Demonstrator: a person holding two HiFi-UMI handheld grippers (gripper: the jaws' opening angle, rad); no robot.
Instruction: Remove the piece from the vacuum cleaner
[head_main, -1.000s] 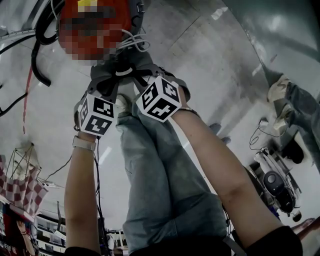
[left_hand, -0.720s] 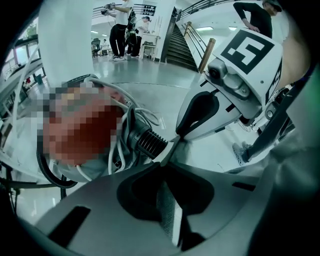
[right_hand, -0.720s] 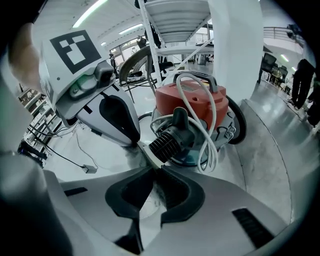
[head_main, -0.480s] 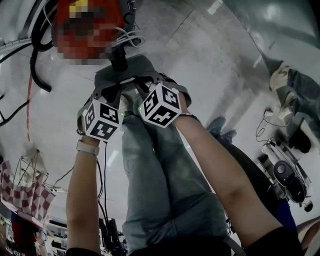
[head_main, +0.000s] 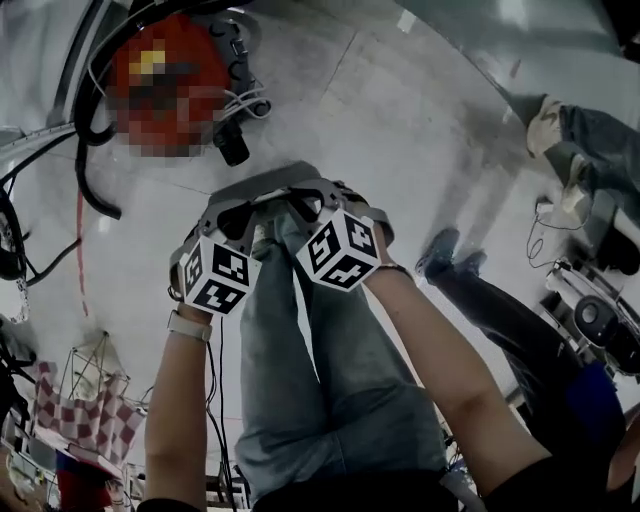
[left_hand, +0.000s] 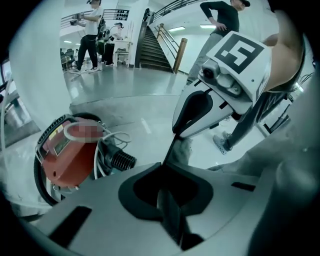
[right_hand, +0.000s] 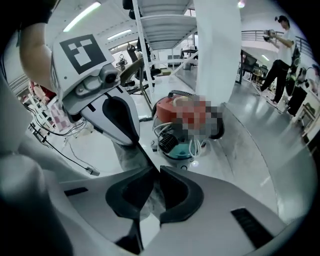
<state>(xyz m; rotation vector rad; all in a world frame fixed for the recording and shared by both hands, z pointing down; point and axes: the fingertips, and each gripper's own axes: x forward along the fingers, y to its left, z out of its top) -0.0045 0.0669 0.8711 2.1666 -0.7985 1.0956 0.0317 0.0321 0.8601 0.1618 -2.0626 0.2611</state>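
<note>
The red vacuum cleaner (head_main: 165, 80) stands on the grey floor at the upper left, partly under a mosaic patch. White cord is looped on it, and a black ribbed hose end (head_main: 232, 145) sticks out toward me. It also shows in the left gripper view as the vacuum cleaner (left_hand: 70, 150) and in the right gripper view as the vacuum cleaner (right_hand: 187, 125). My left gripper (head_main: 262, 203) and right gripper (head_main: 300, 198) hang side by side above my legs, tips almost touching. Both are shut with nothing in them, a short way from the vacuum.
Black hoses and cables (head_main: 90, 170) lie at the left of the vacuum. A checkered cloth (head_main: 70, 415) is at the lower left. Another person's legs (head_main: 500, 320) and some equipment (head_main: 600, 320) are at the right. A second person's feet (head_main: 560, 125) are at the upper right.
Both grippers have drawn back from the vacuum cleaner toward my legs, so the gap to the hose end has grown. Their jaws stay shut and empty.
</note>
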